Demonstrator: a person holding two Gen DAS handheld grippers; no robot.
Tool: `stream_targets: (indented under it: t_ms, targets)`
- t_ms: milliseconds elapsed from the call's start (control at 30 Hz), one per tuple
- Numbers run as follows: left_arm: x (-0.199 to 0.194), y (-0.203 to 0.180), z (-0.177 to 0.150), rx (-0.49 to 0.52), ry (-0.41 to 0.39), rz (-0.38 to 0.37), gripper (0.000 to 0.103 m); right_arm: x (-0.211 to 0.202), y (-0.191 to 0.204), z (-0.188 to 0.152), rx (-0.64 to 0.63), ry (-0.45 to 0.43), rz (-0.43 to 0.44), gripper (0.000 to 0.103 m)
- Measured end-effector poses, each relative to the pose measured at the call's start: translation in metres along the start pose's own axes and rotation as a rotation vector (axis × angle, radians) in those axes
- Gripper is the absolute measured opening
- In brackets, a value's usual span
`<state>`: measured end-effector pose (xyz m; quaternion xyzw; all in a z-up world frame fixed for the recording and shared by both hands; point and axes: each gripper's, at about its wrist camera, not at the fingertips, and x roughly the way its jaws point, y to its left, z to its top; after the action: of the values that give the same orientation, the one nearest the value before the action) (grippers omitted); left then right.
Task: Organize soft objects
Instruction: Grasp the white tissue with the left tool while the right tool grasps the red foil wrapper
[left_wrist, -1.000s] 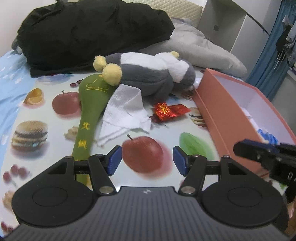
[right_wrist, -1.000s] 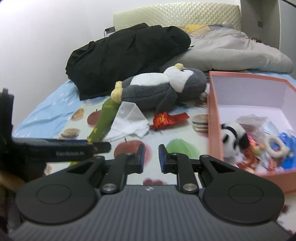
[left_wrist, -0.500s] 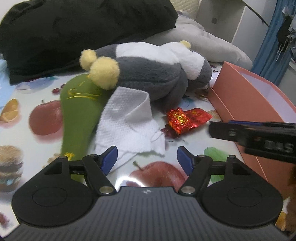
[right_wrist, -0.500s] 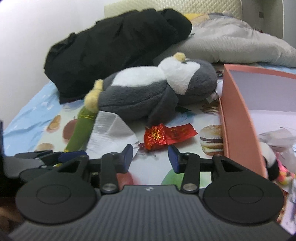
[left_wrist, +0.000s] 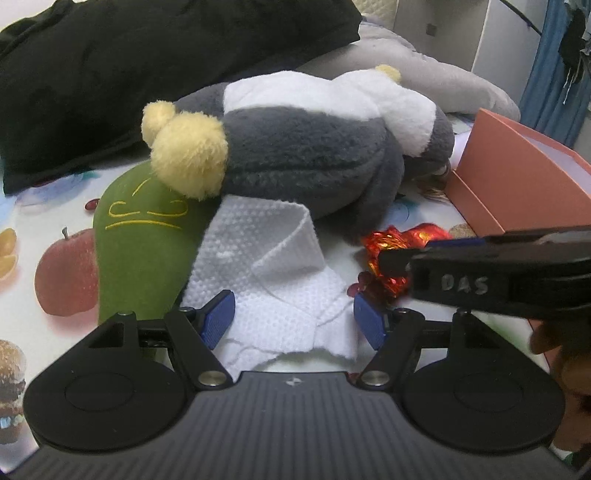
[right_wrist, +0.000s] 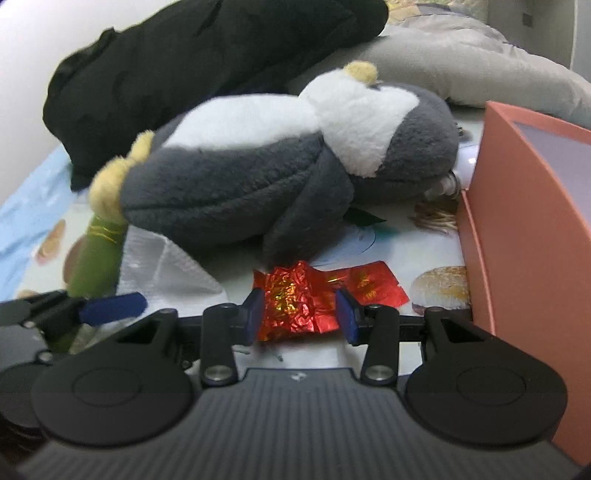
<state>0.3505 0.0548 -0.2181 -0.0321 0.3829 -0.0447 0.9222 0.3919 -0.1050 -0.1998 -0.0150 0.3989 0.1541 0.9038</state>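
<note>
The left gripper (left_wrist: 291, 320) has its jaws spread wide around the white cloth (left_wrist: 273, 280), pads not pressing it. The right gripper (right_wrist: 301, 314) has its jaws partly apart, straddling the crumpled red foil wrapper (right_wrist: 314, 295) without gripping. The grey plush penguin (right_wrist: 280, 166) lies just beyond both, and the orange box (right_wrist: 517, 221) stands right of the right jaws.

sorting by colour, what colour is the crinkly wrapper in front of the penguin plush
Shiny red foil with gold flecks, clearest in the right wrist view, lying before the grey and white penguin plush.
</note>
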Motion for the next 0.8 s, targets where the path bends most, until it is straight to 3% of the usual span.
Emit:
stream_targets:
  t_ms: [100,267,500,600,800]
  targets:
    - [0.002,-0.001,-0.001,0.015,0.004,0.005,0.075,0.006,0.001,0.001,-0.015,0.002,-0.010,0.053]
    - [0.001,-0.004,-0.008,0.024,-0.019,0.012,0.071,0.009,-0.001,0.000,-0.030,0.013,0.011,0.053]
    - [-0.003,0.001,-0.012,0.016,-0.036,0.033,0.046,0.007,-0.002,-0.008,-0.034,0.021,0.024,0.051]
    - [-0.007,0.003,-0.013,-0.009,-0.032,0.020,0.024,0.003,-0.002,-0.010,-0.023,0.034,0.041,0.043]
    - [-0.019,0.011,-0.020,-0.101,-0.010,-0.032,0.011,-0.011,-0.008,-0.023,0.005,0.048,0.040,0.037]
